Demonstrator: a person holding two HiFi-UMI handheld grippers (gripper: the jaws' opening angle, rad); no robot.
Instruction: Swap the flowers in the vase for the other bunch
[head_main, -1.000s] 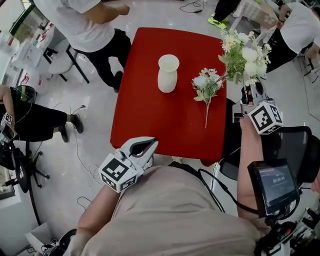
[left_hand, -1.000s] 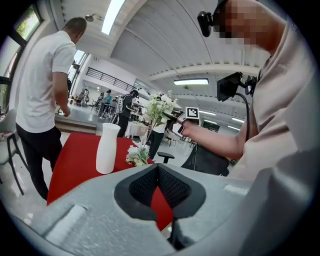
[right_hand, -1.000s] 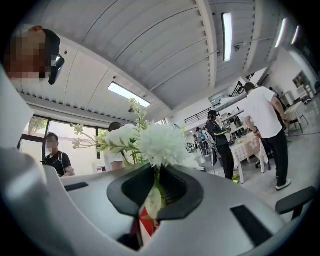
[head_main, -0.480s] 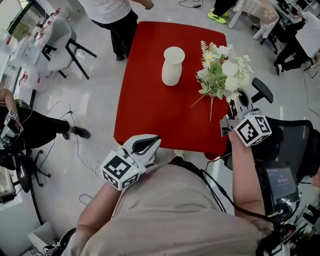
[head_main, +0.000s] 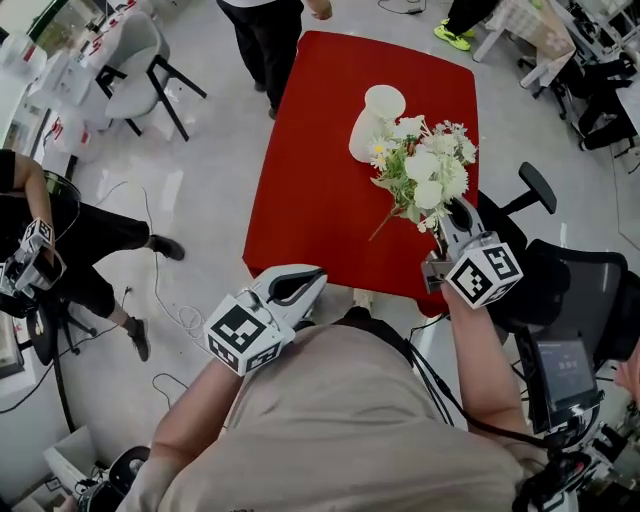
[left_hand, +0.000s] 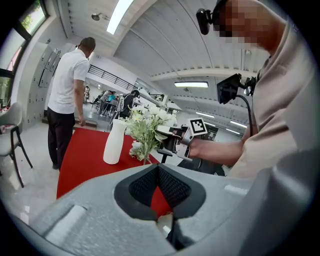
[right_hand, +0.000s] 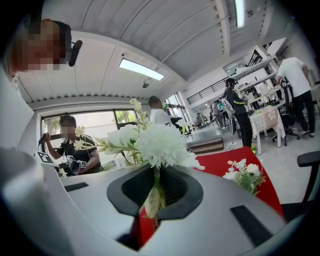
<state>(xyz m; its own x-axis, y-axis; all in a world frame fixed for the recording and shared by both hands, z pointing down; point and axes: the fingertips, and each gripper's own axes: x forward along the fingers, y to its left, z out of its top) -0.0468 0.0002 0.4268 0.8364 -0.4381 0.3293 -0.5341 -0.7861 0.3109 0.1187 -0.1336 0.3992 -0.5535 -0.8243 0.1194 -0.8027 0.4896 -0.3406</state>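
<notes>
An empty white vase (head_main: 377, 120) stands upright at the far part of the red table (head_main: 310, 190). My right gripper (head_main: 455, 215) is shut on the stems of a big white bunch (head_main: 432, 175), which hangs over the table just near and right of the vase. In the right gripper view a stem (right_hand: 156, 187) is pinched between the jaws. A smaller bunch (right_hand: 245, 175) lies on the table, its stem (head_main: 385, 222) showing under the held flowers. My left gripper (head_main: 305, 282) is shut and empty at the table's near edge, far from the vase (left_hand: 114, 142).
A person (head_main: 270, 30) stands at the table's far end. A white chair (head_main: 150, 50) is at the far left and a black office chair (head_main: 560, 280) at the right. A seated person (head_main: 40, 250) is on the left, with cables (head_main: 175, 310) on the floor.
My right gripper has carried the big bunch down and leftward, from beyond the table's right edge to above the table beside the vase. The left gripper has edged toward the table.
</notes>
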